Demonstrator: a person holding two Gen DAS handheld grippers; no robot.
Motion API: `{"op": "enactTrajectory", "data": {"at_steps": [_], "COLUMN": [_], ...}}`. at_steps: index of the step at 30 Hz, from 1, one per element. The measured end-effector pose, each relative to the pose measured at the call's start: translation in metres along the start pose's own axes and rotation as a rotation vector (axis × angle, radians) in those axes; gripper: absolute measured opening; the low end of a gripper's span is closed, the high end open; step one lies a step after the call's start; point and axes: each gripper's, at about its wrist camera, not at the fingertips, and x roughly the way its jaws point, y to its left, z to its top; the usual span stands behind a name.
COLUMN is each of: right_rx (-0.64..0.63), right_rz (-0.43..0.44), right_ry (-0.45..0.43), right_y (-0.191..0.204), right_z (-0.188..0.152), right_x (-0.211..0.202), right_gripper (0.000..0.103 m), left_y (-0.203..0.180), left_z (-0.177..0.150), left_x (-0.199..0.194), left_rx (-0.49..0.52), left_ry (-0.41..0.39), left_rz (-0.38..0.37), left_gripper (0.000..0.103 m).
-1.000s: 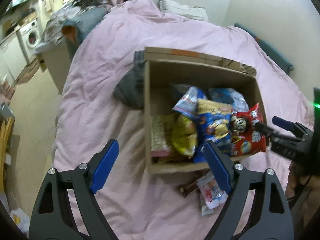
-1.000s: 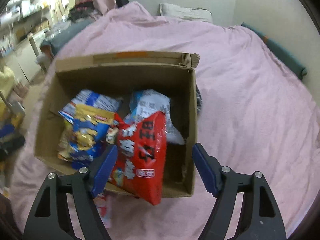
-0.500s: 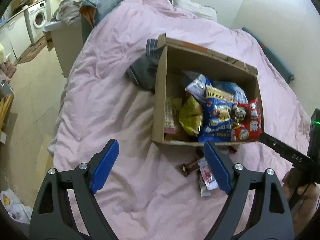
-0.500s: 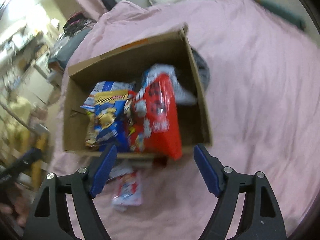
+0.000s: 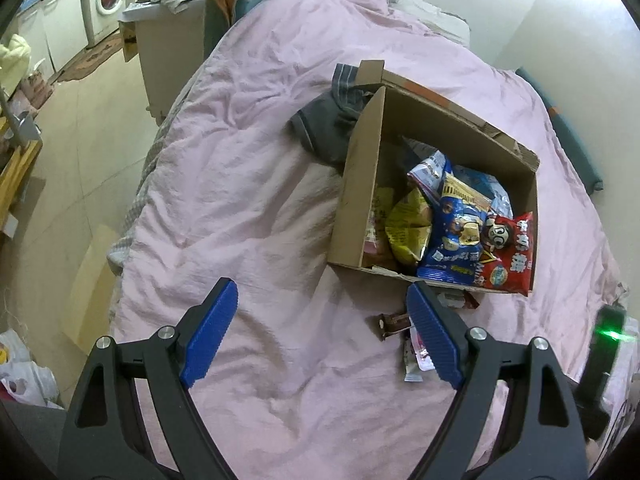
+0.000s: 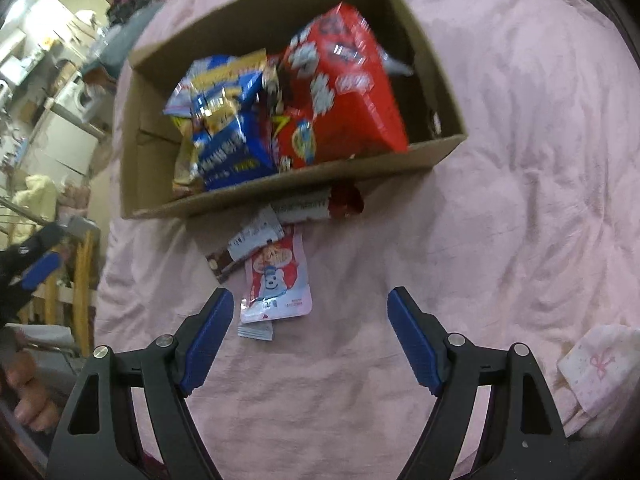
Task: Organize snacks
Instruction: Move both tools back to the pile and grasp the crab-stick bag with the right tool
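I judge the task mostly complete: the cardboard box point(image 6: 280, 196) on the bed point(image 5: 248, 200) already holds the bulk of the snacks, and a small cluster remains outside it. Inside the box, the red bag point(image 6: 344, 92) lies against the right part of the near wall, its lower edge reaching over that wall; the blue bag point(image 6: 228, 128) sits just left of it, touching it; a yellow bag point(image 5: 410, 228) lies further left, and pale blue packets are packed behind these. Remaining items lie on the bedcover just beside the near wall: a pink-and-white pouch point(image 6: 278, 284) with a cartoon figure, a brown chocolate bar point(image 5: 394, 322) partly under a white wrapper, and a white-and-red wrapped bar point(image 6: 316, 206) touching the box base. My left tongs point(image 5: 324, 336) are spread wide and hold nothing; they hover over bare bedcover, with the right finger overlapping the loose snacks in that view. My right tongs point(image 6: 310, 336) are likewise spread wide and empty, positioned over the bedcover with the pouch near the left finger. The loose packs are flat, thin and glossy; I expect them to lie close to the soft fabric, so an edge grip is likely required. The right wrist view is motion-blurred, so print on the packs is not legible.
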Motion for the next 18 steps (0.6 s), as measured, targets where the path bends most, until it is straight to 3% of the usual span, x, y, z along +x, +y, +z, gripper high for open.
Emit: {"op": "enactTrajectory", "data": {"at_steps": [4,8,11,14,15,18], "right_rx": [-0.034,-0.077,-0.136,-0.179,-0.189,-0.187], "right_rz": [-0.085,-0.073,-0.156,-0.248,-0.286,-0.268], "right_ry": [0.063,0.132,0.143,0.146,0.134,0.129], "right_y": [0.022,0.046,0.06,0.067,0.068,0.068], "right_z": [0.009,0.016,0.019,0.021,0.021,0.018], "right_x": [0.023,0.051,0.074,0.09,0.093,0.096], "right_gripper": [0.082,0.082,0.081,0.064,0.064,0.059], "left_y": [0.002,0.003,0.006,0.012,0.013,0.016], "left_z": [0.0,-0.002,-0.006,-0.01,-0.012,-0.012], "left_x": [-0.005,-0.008,-0.008,-0.007,-0.007,-0.004], "left_rx": [-0.009,0.008,0.02,0.016,0.013,0.011], "left_ry": [0.012,0.025,0.034,0.05,0.054,0.064], "left_rz": [-0.022,-0.035,-0.03,-0.033,-0.037,-0.036], "left_gripper": [0.084,0.084,0.084,0.084,0.084,0.084]}}
